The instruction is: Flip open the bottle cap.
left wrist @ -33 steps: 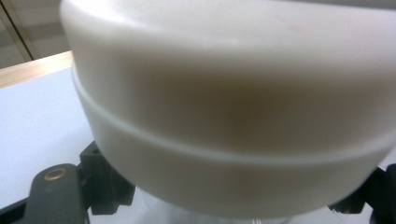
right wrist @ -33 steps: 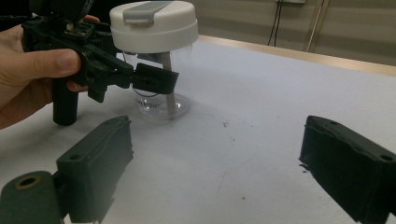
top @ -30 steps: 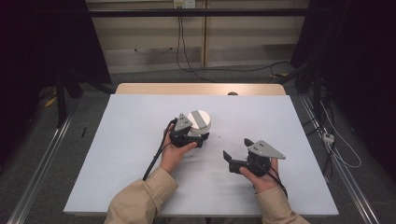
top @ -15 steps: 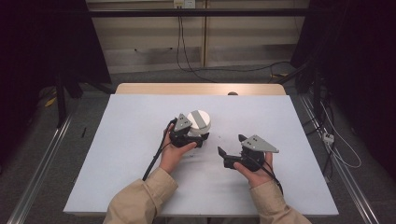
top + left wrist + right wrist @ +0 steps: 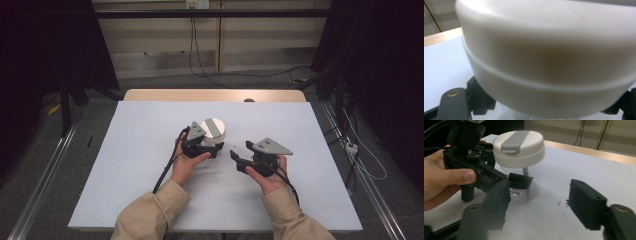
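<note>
High view: the jar (image 5: pixel 214 131) stood mid-surface (image 5: pixel 130 165), its clear body clamped by the left hand-held gripper (image 5: pixel 212 148). Just right of the jar, the right hand-held gripper (image 5: pixel 238 161) was closing, half-open, on nothing.

The jar (image 5: pixel 520 167) has a clear body under a white lid (image 5: pixel 213 130) crossed by a plain grey strap (image 5: pixel 513 141). Both the left hand-held gripper (image 5: pixel 216 150) and the right hand-held gripper (image 5: pixel 239 161) are black with a pale grey three-cornered plate on top, and a small brass-coloured ring shows on a black jaw in each gripper view. The bench (image 5: pixel 325 165) is covered in an unpatterned pale blue-white sheet with a light wooden strip along its far edge and a few dark specks near the jar, and the person's sleeves (image 5: pixel 150 217) are tan.
</note>
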A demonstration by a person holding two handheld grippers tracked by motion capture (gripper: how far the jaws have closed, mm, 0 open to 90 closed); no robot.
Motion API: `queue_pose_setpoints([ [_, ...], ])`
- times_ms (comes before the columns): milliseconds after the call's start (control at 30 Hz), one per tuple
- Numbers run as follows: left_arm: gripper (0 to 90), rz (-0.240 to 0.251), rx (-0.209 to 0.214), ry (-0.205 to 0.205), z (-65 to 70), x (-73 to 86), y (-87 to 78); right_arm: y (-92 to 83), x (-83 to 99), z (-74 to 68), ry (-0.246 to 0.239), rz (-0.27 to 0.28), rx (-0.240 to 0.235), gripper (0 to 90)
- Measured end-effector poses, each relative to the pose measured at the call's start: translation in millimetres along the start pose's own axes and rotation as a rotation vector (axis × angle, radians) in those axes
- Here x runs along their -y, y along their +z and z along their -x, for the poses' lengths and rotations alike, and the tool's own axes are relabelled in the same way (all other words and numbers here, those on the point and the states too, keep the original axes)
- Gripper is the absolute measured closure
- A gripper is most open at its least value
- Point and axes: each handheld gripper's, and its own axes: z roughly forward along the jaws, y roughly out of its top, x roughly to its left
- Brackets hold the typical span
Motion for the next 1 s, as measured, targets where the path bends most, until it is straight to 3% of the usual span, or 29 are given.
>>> queue_pose_setpoints([
  [167, 18.2, 0.002, -0.002, 0.0, 0.2, 0.0, 0.1, 4.5, -4.6, -3.8, -0.005, -0.003, -0.018, 50.5],
  [200, 18.3, 0.003, 0.0, -0.004, 0.4, 0.1, 0.2, 6.0, -6.6, -4.9, -0.004, -0.001, -0.026, 58.5],
  [233, 18.3, 0.002, -0.003, 0.001, 0.2, 0.0, 0.0, 6.0, -6.6, -4.9, -0.004, -0.001, -0.026, 58.5],
  [400, 18.3, 0.003, 0.0, -0.008, 0.5, 0.1, 0.2, 10.2, -9.9, -3.9, 0.003, -0.014, -0.05, 77.8],
  [433, 18.3, 0.004, 0.0, -0.008, 0.5, 0.1, 0.3, 12.2, -10.5, -4.8, -0.003, -0.029, -0.067, 85.4],
  [500, 18.3, 0.003, 0.0, -0.007, 0.5, 0.1, 0.3, 14.3, -11.2, -6.3, -0.009, -0.03, -0.076, 89.9],
  [1000, 18.3, 0.002, -0.003, 0.001, 0.1, -0.1, 0.2, 31.0, -13.7, -11.9, -0.032, -0.058, -0.074, 90.0],
])
